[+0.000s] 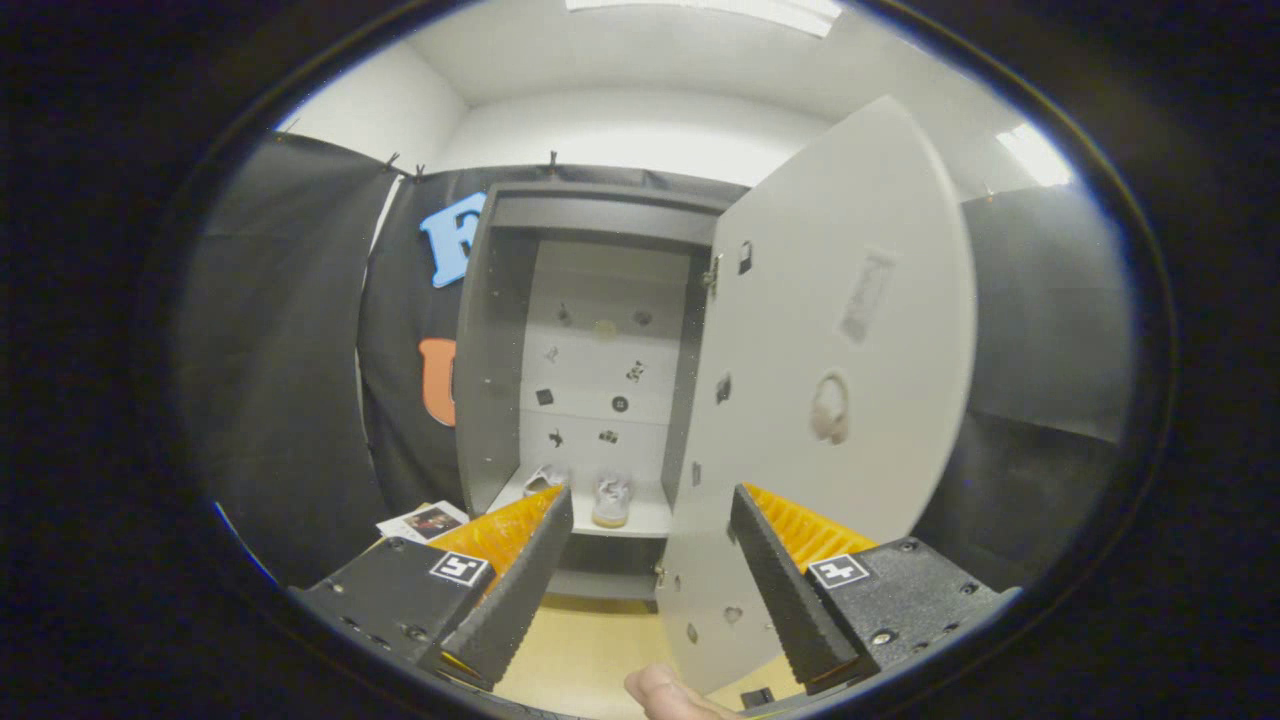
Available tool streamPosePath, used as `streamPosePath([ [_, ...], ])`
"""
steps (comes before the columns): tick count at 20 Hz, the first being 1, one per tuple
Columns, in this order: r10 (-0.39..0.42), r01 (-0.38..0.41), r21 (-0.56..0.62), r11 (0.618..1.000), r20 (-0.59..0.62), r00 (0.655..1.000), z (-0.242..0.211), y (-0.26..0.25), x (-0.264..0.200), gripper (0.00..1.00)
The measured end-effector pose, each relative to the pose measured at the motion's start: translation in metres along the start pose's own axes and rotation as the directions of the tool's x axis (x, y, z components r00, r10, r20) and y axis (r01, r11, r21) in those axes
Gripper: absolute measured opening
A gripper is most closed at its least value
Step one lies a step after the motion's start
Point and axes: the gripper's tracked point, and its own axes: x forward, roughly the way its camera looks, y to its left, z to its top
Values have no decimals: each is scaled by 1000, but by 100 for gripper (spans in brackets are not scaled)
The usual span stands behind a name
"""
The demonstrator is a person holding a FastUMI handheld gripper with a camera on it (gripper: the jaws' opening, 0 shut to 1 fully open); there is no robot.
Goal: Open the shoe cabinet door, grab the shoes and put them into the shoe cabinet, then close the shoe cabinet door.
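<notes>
The grey shoe cabinet stands ahead, beyond my fingers, with its door swung wide open to the right. Two light shoes rest on the cabinet's bottom shelf: one shoe sits in the middle, the other shoe lies to its left, partly hidden by my left finger. My gripper is open with nothing between its fingers. The right finger overlaps the lower part of the door; I cannot tell if it touches it.
Black cloth walls flank the cabinet on both sides. A printed sheet lies on the pale floor left of the cabinet base. A person's fingertip shows low between my fingers. Small stickers dot the cabinet's back panel and door.
</notes>
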Motion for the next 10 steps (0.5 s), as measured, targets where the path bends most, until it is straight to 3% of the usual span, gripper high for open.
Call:
streamPosePath([
  [7, -55, 58, -36, 998, 68, 996, 17, -102, -36, 100],
  [10, 34, -32, -38, 999, 73, 997, 15, -118, -46, 100],
])
